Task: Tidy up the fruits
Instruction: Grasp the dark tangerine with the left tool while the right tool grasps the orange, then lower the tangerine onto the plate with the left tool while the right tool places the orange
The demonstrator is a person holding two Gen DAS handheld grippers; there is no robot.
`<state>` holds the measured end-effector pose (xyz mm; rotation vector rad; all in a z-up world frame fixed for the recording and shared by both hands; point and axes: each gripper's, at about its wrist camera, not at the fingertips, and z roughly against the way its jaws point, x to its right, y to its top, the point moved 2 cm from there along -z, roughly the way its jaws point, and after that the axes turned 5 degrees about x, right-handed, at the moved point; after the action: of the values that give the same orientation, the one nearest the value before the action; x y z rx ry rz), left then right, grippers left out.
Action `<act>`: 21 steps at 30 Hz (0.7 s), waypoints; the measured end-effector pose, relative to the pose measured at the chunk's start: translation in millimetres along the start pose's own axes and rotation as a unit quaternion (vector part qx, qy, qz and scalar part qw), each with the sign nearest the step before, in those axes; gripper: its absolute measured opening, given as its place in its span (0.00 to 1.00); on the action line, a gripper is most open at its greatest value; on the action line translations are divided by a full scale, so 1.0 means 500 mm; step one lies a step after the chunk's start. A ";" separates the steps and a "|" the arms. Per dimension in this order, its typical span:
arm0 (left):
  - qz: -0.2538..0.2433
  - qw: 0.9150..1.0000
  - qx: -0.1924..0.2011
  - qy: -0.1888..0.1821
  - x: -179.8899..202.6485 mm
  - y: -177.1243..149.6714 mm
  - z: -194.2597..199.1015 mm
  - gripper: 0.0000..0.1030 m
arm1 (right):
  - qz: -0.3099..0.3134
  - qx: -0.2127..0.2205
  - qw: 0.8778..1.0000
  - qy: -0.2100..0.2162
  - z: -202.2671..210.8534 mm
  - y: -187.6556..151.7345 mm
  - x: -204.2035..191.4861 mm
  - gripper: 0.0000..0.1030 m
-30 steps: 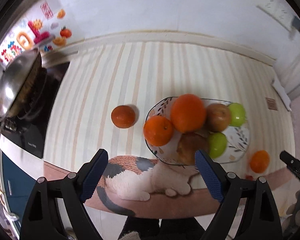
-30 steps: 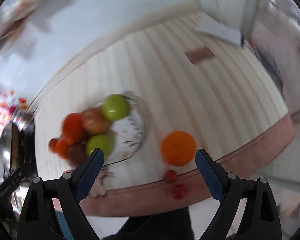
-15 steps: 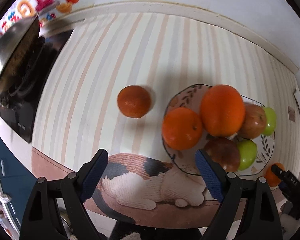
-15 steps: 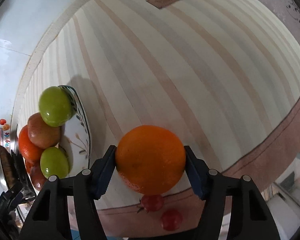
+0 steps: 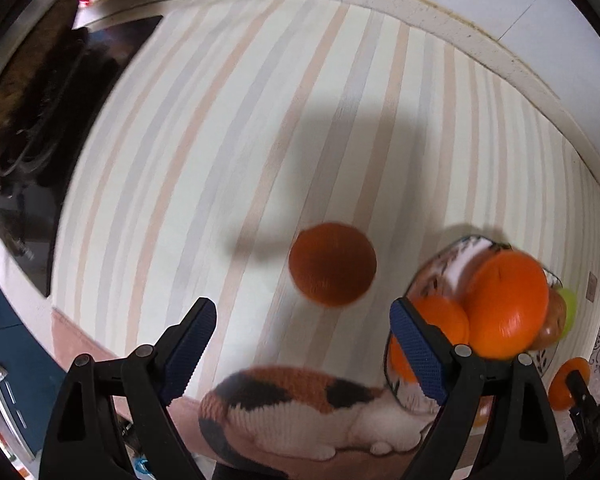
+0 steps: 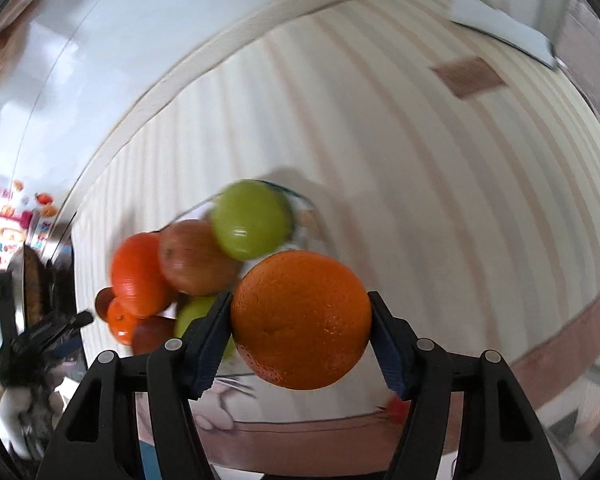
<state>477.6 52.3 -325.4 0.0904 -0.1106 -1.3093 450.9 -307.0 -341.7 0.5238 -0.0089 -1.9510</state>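
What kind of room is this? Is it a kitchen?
Probably a kitchen. A dark stovetop with a metal pan sits at the left edge of the striped counter, bright stickers dot the white wall, and a plate holds piled fruit.

Striped tablecloth [image 5: 228,128], pale cream with peach and grey bands, pink border along the near edge bearing a calico cat print [image 5: 300,412]. Lying directly on it: one loose dark orange [image 5: 333,269], alone on the stripes; one patterned plate [image 5: 432,276] just right of it, heaped with fruit; a brown patch [image 6: 467,76] toward the far right.
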 end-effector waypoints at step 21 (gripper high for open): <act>-0.028 0.999 0.003 -0.043 0.040 0.025 -0.040 0.51 | 0.014 -0.025 1.000 -0.001 -0.053 -0.002 -0.047 0.66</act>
<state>497.4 36.4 -343.2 0.0431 -0.1868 -1.3682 467.8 -280.3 -357.8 0.4876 0.0306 -1.9195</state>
